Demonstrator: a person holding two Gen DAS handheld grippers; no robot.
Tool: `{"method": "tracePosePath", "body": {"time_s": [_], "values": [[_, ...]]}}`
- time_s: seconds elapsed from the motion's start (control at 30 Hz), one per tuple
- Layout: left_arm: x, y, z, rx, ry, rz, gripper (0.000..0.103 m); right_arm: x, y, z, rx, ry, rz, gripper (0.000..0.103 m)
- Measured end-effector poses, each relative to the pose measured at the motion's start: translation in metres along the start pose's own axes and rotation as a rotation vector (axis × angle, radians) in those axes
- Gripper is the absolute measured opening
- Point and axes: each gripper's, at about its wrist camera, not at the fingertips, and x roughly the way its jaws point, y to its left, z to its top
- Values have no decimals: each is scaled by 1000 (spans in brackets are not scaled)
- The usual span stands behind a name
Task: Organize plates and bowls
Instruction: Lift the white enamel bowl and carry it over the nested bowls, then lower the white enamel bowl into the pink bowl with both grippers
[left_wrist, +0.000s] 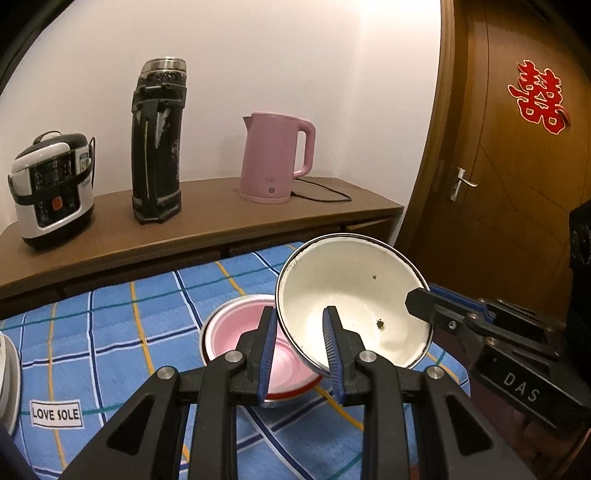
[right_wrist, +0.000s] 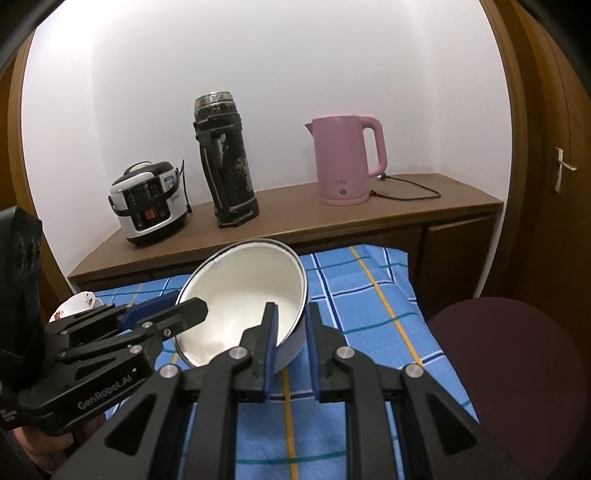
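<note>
White enamel bowl (left_wrist: 351, 295), tilted, pinched at opposite rims by left gripper (left_wrist: 301, 314) and right gripper (right_wrist: 291, 312) fingers, held above pink steel bowl (left_wrist: 255, 332) for nesting.

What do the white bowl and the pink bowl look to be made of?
White bowl: probably enamelled metal; glossy white coat, thin dark rim, small dark chips inside. Pink bowl: likely steel outside, given its shiny silvery edge, with a matte pink lining, possibly plastic; hard to tell.
</note>
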Motion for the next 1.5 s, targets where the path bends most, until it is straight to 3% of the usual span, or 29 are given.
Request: {"method": "tracePosePath", "body": {"time_s": [0.4,0.93,1.5], "values": [[4,17,14,11,-32,13,28,10,18,25,-32,-28,-5,15],[15,46,23,-14,-63,11,28,34,29,28,-24,9,16,15],[33,57,17,-40,-13,0,28,49,37,25,-35,48,11,15]]}}
